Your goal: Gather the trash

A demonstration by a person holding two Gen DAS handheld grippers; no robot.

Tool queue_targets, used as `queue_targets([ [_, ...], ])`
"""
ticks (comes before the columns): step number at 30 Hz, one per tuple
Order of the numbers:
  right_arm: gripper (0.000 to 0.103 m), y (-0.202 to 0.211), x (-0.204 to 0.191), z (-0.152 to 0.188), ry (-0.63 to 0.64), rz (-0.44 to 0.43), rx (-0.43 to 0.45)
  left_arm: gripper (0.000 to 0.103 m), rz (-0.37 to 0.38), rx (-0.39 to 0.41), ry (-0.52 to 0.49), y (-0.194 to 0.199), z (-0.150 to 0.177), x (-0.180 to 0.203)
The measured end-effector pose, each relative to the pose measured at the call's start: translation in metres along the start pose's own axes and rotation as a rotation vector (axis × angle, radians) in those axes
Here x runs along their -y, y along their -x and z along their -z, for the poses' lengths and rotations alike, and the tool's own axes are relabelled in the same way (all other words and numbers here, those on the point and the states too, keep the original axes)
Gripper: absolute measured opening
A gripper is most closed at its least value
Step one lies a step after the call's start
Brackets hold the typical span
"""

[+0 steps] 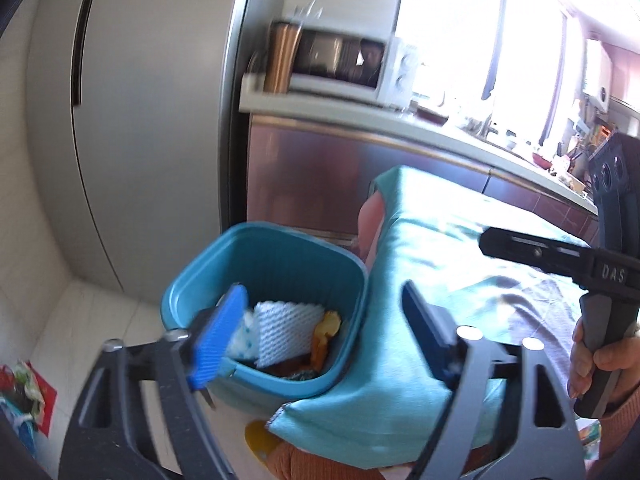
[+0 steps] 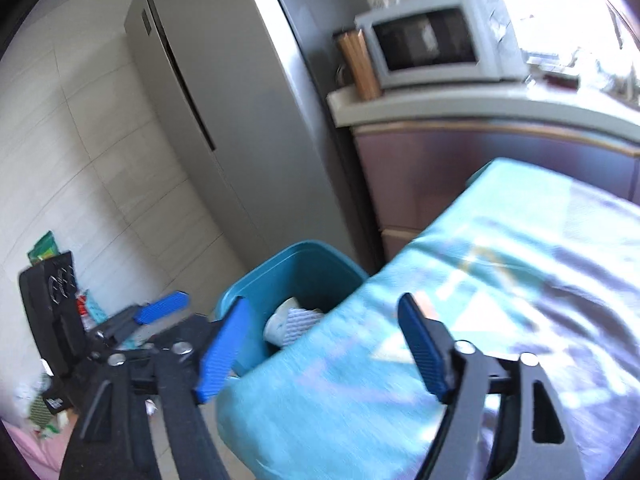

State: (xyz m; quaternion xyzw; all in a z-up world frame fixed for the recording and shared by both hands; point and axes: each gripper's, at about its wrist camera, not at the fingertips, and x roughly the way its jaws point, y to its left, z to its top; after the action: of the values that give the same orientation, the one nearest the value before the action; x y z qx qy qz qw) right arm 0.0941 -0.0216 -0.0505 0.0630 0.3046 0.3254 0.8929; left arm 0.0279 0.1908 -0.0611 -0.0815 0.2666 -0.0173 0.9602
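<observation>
A teal bin point(image 1: 272, 248) stands on the floor against the corner of a table draped in a teal cloth point(image 1: 432, 248). Inside lie white foam netting point(image 1: 286, 320), a white blue-dotted scrap point(image 1: 244, 338) and orange peel point(image 1: 326, 332). My left gripper point(image 1: 322, 292) hangs over the bin, open, with nothing between its blue pads. My right gripper point(image 2: 323, 302) is open and empty too, above the table corner beside the bin point(image 2: 304, 260), where the netting point(image 2: 296, 320) shows. A hand point(image 1: 600, 360) holds the right gripper's handle.
A tall grey fridge point(image 2: 240, 120) stands behind the bin. To its right a counter point(image 2: 440, 108) carries a microwave point(image 2: 424, 44). Wrappers and litter lie on the tiled floor at the left point(image 1: 24, 392) point(image 2: 44, 248). The view is blurred.
</observation>
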Motion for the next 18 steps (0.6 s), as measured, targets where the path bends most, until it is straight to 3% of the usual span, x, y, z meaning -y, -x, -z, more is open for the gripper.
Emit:
queue_targets([
  [1, 0.080, 0.009, 0.001, 0.004, 0.006, 0.023, 0.023, 0.098, -0.003, 0.028, -0.006, 0.006, -0.001, 0.005],
  [8, 0.096, 0.065, 0.011, 0.029, 0.011, 0.183, 0.162, 0.098, 0.003, 0.119, -0.039, 0.029, -0.005, 0.040],
  [18, 0.096, 0.131, 0.023, 0.066, 0.005, 0.406, 0.330, 0.098, 0.004, 0.226, -0.099, 0.052, -0.008, 0.103],
])
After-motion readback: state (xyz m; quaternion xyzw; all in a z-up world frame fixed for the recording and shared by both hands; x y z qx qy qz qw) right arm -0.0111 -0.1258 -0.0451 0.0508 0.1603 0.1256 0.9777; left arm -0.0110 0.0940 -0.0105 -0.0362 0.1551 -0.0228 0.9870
